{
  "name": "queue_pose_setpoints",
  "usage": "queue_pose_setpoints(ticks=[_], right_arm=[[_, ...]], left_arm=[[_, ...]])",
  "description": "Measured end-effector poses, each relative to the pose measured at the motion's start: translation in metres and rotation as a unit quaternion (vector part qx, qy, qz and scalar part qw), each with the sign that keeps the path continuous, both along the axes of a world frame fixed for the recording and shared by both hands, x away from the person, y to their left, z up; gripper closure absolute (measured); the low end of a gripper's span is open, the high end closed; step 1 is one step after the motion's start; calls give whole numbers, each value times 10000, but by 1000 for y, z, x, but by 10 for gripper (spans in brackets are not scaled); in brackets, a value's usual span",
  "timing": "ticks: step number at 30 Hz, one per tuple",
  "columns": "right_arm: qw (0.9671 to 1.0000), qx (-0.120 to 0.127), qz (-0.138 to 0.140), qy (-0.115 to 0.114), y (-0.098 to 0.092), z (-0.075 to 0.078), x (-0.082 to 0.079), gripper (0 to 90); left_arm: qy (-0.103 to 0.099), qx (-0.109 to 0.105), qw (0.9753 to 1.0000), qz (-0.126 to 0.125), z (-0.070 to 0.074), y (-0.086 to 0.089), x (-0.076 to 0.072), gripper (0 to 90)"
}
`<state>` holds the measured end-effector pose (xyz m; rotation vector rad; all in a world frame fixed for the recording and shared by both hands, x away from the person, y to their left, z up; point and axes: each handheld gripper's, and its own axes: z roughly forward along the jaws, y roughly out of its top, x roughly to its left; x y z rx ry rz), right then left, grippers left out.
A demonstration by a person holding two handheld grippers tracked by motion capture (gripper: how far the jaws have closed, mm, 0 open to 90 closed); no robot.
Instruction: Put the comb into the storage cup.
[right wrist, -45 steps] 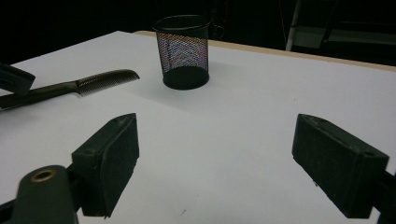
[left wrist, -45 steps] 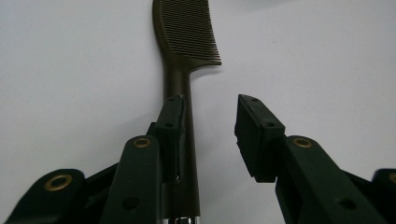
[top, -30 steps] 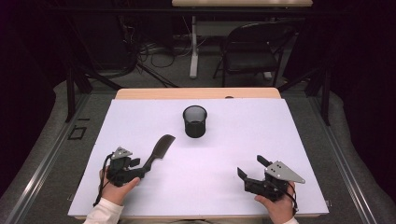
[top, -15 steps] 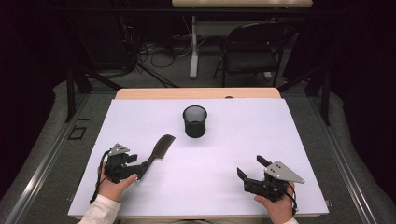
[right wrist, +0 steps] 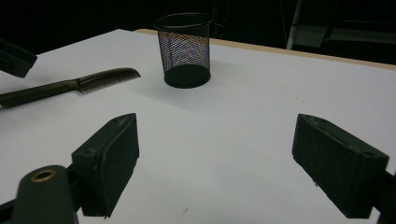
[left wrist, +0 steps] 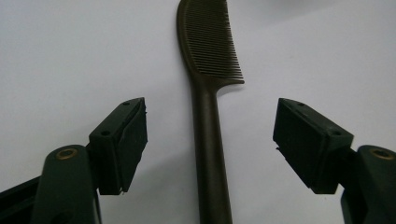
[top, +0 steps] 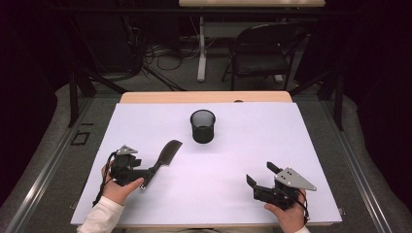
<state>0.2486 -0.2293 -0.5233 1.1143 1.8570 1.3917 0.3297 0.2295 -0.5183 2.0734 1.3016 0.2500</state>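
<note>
Setting, high view: dim room, cables and a folding chair [top: 265,51] on the floor behind; white tabletop [top: 233,160] with a wooden far edge.
Comb, high view: dark handled comb [top: 163,160] lying flat at near left, teeth end pointing away and to the right, toward the mesh pen cup [top: 202,125] standing upright at centre, well apart from it.
Left gripper, high view: left gripper [top: 138,174] at the comb's handle end; the nearer hand by far.
Right gripper, high view: right gripper [top: 260,174] at near right, jaws apart, empty, well apart from comb and cup.
Left gripper view: jaws apart, one each side of the comb handle [left wrist: 210,154], neither pad touching it; handle's long axis runs straight out between them, teeth farthest off. Judgement: closing in place should catch the handle.
Right gripper view: jaws wide apart over bare tabletop; cup ahead, comb to its left.
</note>
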Motion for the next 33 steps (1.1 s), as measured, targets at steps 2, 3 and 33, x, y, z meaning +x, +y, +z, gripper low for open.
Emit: queue_pose_setpoints(ticks=[2, 3, 33], right_arm=[[10000, -3, -2, 6, 0, 0, 0, 147], [10000, -10, -4, 16, 0, 0, 0, 147], [10000, 18, -4, 58, 1, -2, 1, 146]], left_arm=[[143, 129, 9998, -37, 1, -2, 4, 232], [155, 132, 9998, -24, 1, -3, 4, 219], [841, 897, 9920, -284, 12, -17, 28, 248]])
